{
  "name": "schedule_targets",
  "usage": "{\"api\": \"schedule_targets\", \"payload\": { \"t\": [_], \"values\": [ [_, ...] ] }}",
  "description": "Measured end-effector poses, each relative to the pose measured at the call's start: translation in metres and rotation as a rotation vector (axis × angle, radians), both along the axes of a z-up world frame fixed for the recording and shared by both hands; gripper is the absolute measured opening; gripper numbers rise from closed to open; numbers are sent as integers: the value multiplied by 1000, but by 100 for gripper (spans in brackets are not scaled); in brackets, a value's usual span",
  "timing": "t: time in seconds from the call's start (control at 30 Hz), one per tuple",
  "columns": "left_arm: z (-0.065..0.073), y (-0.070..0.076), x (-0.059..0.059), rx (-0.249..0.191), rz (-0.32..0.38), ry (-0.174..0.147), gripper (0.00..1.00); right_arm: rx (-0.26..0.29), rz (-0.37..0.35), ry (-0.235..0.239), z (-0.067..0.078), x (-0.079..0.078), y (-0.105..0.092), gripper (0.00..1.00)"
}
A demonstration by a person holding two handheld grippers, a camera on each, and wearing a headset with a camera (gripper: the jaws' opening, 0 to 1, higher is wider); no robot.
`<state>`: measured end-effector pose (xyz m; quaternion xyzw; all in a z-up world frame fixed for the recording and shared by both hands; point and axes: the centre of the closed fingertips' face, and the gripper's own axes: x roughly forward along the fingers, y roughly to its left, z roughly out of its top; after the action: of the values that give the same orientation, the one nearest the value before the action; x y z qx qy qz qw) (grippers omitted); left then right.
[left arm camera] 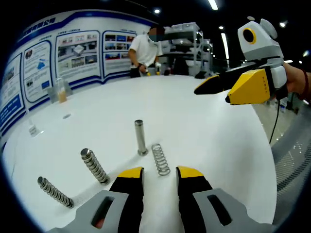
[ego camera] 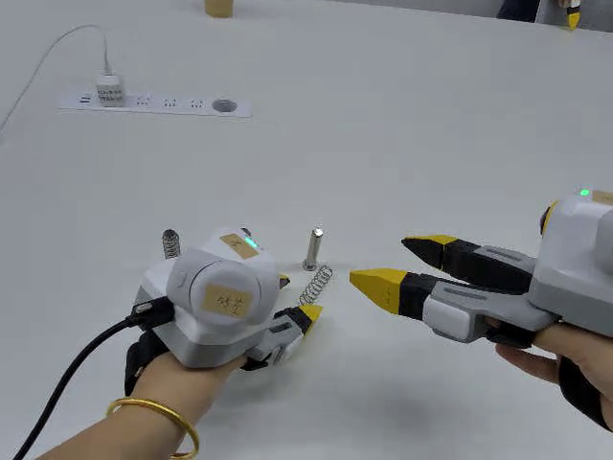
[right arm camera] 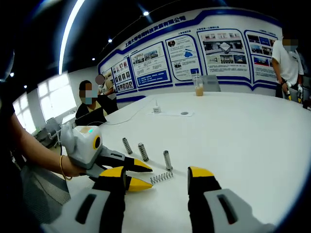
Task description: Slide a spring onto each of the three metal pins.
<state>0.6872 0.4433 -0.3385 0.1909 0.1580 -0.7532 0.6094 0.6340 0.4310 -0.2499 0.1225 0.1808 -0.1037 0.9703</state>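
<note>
So, last one: spring lies beside the bare pin, left gripper and right gripper jaws both released, empty. Next, I'd say left pinches it.

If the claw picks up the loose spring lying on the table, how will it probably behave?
The loose spring is thin open wire coils, so probably light and squashy if pinched along its length. Lying on its side on the smooth table, it may roll when nudged.

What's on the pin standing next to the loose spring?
Nothing: the pin stands bare, whole shaft visible. The loose spring lies on the table beside it. On the neighbouring pin a spring covers the shaft, leaving only its head showing.
</note>
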Motion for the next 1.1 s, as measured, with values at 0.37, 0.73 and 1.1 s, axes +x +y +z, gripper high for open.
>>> {"api": "schedule_targets", "payload": {
  "t": [0.37,0.73,1.1],
  "values": [
    [-7,-6,-5,19,-17,-10,20,34,-21,2,-8,-6,5,52],
    [-7,-8,-3,24,-33,-35,12,32,-27,3,-8,-5,6,51],
    [-7,-6,0,26,-57,-65,10,44,-35,1,-8,-2,5,51]
  ]
}}
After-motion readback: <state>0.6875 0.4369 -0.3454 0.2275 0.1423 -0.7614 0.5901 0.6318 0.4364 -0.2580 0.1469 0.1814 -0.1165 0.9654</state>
